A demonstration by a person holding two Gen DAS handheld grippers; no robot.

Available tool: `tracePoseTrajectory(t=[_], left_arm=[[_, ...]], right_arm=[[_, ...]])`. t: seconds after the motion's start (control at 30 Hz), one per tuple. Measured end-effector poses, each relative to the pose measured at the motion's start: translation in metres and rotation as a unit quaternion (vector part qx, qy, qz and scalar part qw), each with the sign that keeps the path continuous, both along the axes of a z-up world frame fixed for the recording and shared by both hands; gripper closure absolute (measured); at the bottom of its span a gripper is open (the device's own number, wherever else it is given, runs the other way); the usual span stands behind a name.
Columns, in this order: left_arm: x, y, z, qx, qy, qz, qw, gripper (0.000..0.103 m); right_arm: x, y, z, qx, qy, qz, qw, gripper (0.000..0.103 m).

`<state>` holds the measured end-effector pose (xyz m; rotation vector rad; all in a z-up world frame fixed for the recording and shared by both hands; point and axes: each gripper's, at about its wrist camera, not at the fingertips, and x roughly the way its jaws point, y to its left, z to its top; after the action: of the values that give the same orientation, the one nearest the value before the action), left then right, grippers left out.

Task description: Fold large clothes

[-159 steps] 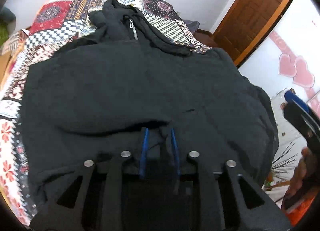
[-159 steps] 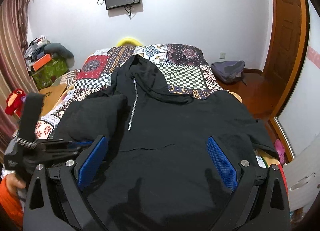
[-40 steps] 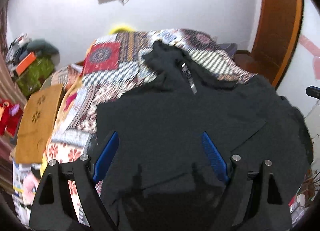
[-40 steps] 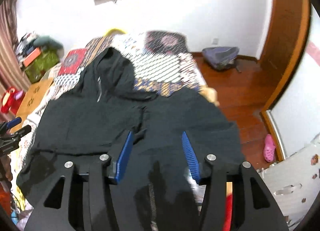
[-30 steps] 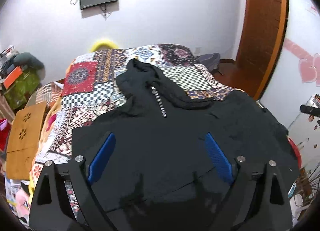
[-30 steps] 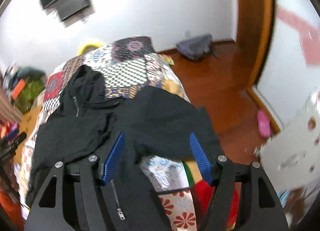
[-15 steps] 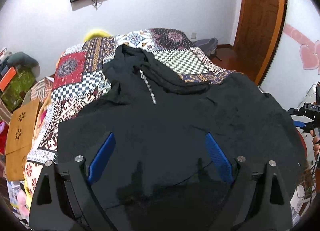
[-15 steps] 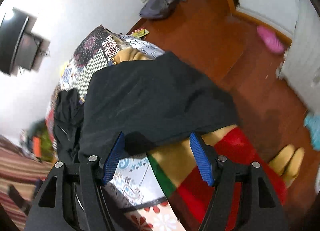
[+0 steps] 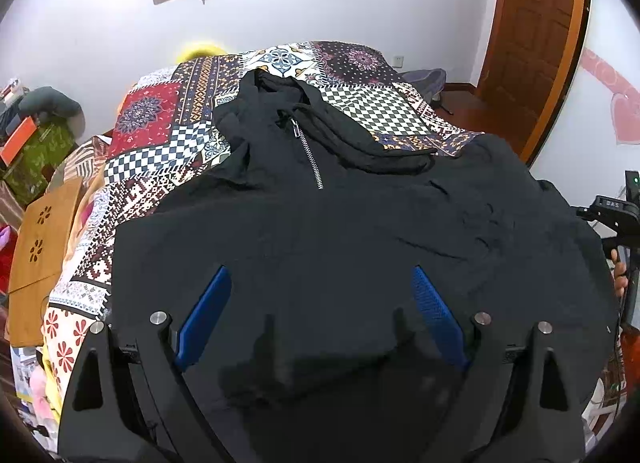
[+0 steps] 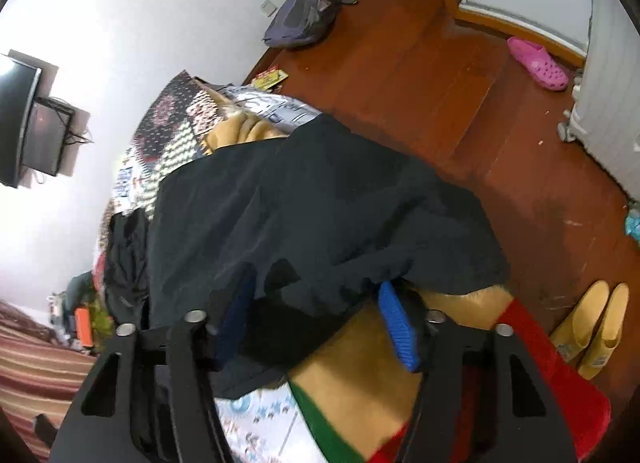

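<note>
Left wrist view: a black hoodie [image 9: 340, 231] lies spread across the patchwork bed [image 9: 160, 151], hood toward the far edge and zip up the middle, its body reaching the bed's near edge and spilling over the right edge. The left gripper [image 9: 320, 315] hangs over the hoodie's near hem, jaws wide apart and holding nothing. At the frame's right border the person's other hand [image 9: 619, 275] shows with its tool.

Right wrist view: the right gripper [image 10: 316, 319] is at the bed's right edge, tilted, where the hoodie's side drapes over the edge above a blanket [image 10: 400, 363] and the wooden floor [image 10: 420, 83]. Its jaws have just been closing, and the hanging fold of black cloth sits between them; whether the pads already press it cannot be told, since one blue pad is clear and the other is blurred behind the cloth.

The step in hand looks like taking hold of the overhanging side for the first fold. Next, the right jaws would need a firm pinch on that edge, then a lift and carry inward toward the zip, while the left gripper steadies or grips the near hem.
</note>
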<state>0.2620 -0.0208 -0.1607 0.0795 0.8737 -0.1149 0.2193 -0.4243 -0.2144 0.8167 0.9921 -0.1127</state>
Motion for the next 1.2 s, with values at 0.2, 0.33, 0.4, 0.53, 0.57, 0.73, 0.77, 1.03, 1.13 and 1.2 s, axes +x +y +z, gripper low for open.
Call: tracePoseTrajectory(t=[0.2,0.33,0.4,0.53,0.57,0.73,0.77,1.03,1.13,1.2], left_arm=[[-0.008,0.01,0.003,0.006,-0.009,0.004,0.9999,0.012],[-0.012,0.022,0.005,0.002,-0.013,0.01,0.9999,0.012],[-0.015,0.028,0.007,-0.002,-0.016,0.014,0.9998,0.012],[-0.021,0.038,0.008,-0.009,-0.021,0.018,0.9996,0.012],[-0.023,0.04,0.008,-0.011,-0.022,0.018,0.9996,0.012],[-0.032,0.052,0.009,-0.008,-0.028,0.018,0.9994,0.011],[-0.034,0.055,0.009,-0.009,-0.029,0.019,0.9994,0.011],[-0.047,0.082,0.005,-0.024,-0.025,0.035,0.9988,0.011],[-0.048,0.089,0.0,-0.024,-0.019,0.04,0.9987,0.011],[-0.049,0.092,-0.003,-0.026,-0.013,0.044,0.9986,0.011]], right_arm=[[-0.001,0.014,0.034,-0.084,-0.038,0.025,0.995,0.083],[-0.002,0.028,0.077,-0.127,-0.087,0.044,0.987,0.091],[0.0,0.039,0.096,-0.139,-0.111,0.054,0.982,0.091],[-0.002,0.071,0.134,-0.16,-0.163,0.091,0.969,0.092],[-0.003,0.084,0.145,-0.168,-0.179,0.106,0.964,0.093],[0.0,0.142,0.164,-0.178,-0.215,0.169,0.945,0.093],[0.001,0.157,0.164,-0.179,-0.217,0.186,0.941,0.093],[0.012,0.23,0.121,-0.186,-0.178,0.283,0.924,0.093],[0.013,0.251,0.103,-0.186,-0.147,0.314,0.919,0.093],[0.009,0.261,0.091,-0.197,-0.129,0.333,0.913,0.092]])
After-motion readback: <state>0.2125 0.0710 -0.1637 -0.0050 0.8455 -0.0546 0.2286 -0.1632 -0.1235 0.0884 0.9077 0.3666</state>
